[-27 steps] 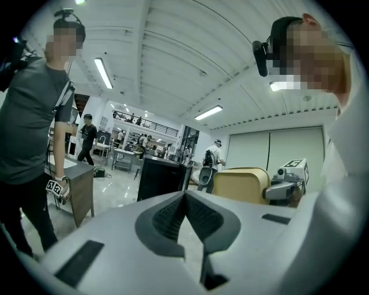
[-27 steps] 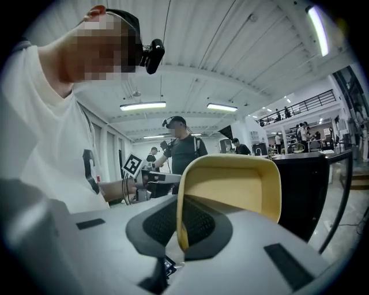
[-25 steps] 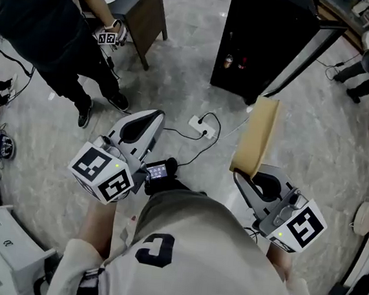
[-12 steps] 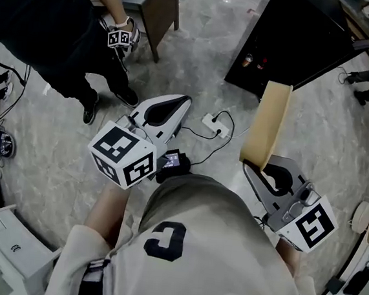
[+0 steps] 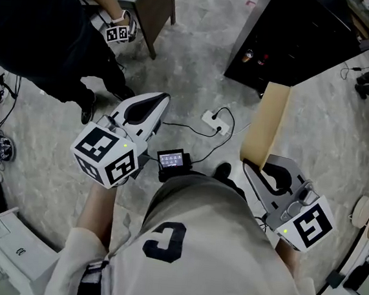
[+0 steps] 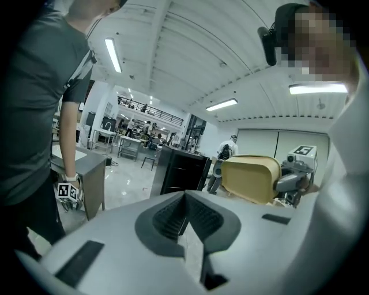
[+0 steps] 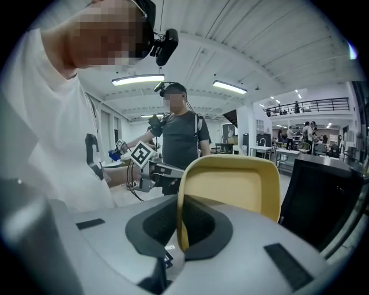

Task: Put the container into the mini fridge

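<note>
- At 1 o'clock in the head view, the mini fridge (image 5: 305, 38) stands on the floor, well apart from the container (image 5: 268, 126); small items show at its front.
- Change over the last second: the fridge has shifted slightly toward 2 o'clock; a shoe (image 5: 223, 172) has come into view at 6 o'clock of the power strip (image 5: 214, 122); the container's pose in its gripper is unchanged.
- Meaning, as a judgement: the wearer is probably stepping toward the fridge; the carry is under way, and insertion has not begun.
- Right gripper (image 5: 258, 168), at 4 o'clock: jaws nearly together, pinching the yellow container's wall; the container stands on edge above them.
- Left gripper (image 5: 151, 105), at 9 o'clock: jaws pressed together, nothing between them.
- Count: one container; one mini fridge; two grippers; one power strip; one small screen (image 5: 172, 158) near the centre; one bystander (image 5: 34, 25) at 10 o'clock, carrying one further marker cube (image 5: 115, 33).
</note>
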Demonstrator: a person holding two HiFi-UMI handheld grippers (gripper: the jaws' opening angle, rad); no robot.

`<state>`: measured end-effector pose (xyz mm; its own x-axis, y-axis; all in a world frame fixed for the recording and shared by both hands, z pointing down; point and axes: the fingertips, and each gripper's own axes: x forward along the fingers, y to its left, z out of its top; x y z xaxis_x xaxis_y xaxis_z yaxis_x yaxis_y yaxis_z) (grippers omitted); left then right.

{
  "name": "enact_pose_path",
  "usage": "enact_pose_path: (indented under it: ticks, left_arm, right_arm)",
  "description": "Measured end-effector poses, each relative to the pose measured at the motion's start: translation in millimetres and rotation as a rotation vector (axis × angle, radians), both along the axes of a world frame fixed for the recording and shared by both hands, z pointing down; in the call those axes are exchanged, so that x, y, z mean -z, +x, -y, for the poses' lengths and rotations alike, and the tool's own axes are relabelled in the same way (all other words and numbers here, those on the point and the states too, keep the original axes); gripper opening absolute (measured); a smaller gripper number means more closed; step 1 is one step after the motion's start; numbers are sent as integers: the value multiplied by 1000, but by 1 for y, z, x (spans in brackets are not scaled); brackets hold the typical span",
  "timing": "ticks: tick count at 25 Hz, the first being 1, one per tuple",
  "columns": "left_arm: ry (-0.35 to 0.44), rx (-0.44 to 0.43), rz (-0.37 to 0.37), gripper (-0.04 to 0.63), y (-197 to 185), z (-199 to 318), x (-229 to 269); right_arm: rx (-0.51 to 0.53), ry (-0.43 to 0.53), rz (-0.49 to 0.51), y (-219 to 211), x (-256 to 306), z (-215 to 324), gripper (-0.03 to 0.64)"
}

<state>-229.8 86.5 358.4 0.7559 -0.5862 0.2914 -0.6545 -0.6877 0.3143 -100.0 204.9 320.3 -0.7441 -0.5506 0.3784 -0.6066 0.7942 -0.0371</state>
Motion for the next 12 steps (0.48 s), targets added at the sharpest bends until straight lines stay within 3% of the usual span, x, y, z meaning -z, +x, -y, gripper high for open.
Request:
enact_pose_path:
  ticks: [5,8,12]
  left_arm:
    - [29,-6,19,41,44,3,12]
    - [34,-28,-9,41,95,-11,21]
    - [51,-47,9,41,160,-15,24]
  right_arm:
    - [52,31,-23,35,-7,13,31]
    - [75,14,-25,66,-5,8,31]
    - [100,20,-36,114,-5,11,31]
